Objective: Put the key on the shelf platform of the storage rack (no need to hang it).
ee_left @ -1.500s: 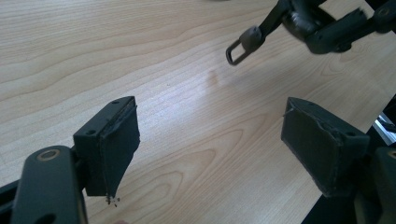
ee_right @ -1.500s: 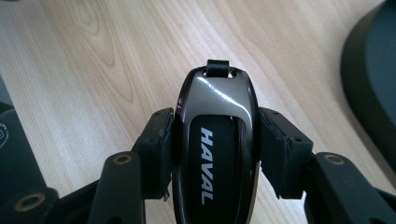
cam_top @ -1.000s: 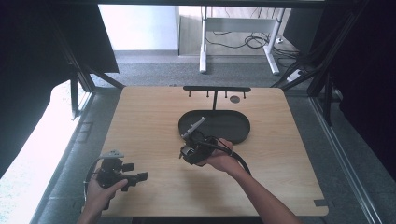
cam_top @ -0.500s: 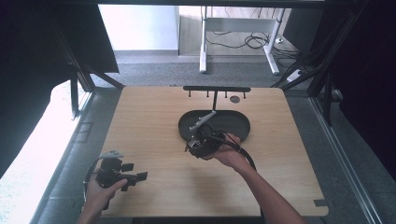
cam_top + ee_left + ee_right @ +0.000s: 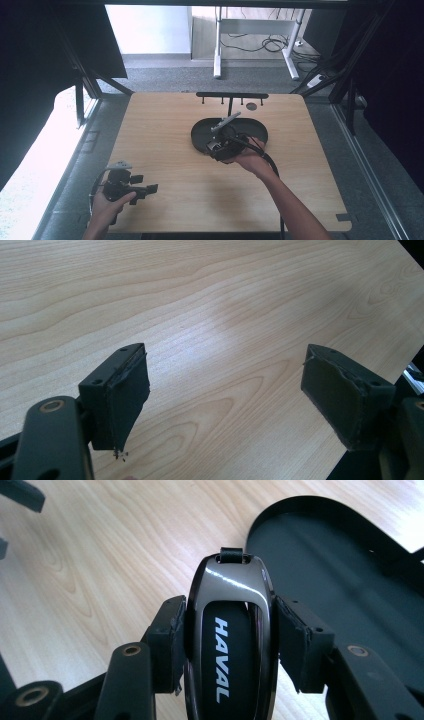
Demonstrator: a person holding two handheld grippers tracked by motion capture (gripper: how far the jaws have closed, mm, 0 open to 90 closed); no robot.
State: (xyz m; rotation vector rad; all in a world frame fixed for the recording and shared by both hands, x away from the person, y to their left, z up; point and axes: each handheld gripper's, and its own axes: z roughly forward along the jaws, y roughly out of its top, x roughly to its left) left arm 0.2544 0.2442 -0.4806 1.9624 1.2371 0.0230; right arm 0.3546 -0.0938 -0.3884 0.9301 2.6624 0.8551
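Note:
My right gripper (image 5: 232,622) is shut on a glossy black car key fob (image 5: 227,655) with white "HAVAL" lettering and a small strap loop at its far end. Both pads press on the fob's sides. In the high view this gripper (image 5: 220,147) hovers over the near left edge of a black oval tray (image 5: 200,132), whose dark floor (image 5: 325,565) lies ahead to the right. At the table's near left corner my left gripper (image 5: 145,190) rests in the person's hand. Its jaws (image 5: 225,390) stand wide apart over bare wood, with nothing between them.
A black rack with several small hooks (image 5: 231,95) stands at the far edge of the wooden table (image 5: 160,125), with a small dark disc (image 5: 251,106) beside its post. A cable trails from the right gripper along the forearm.
The right gripper has carried the key fob a little right and away from the person, rising over the tray's edge. The left gripper has stayed put.

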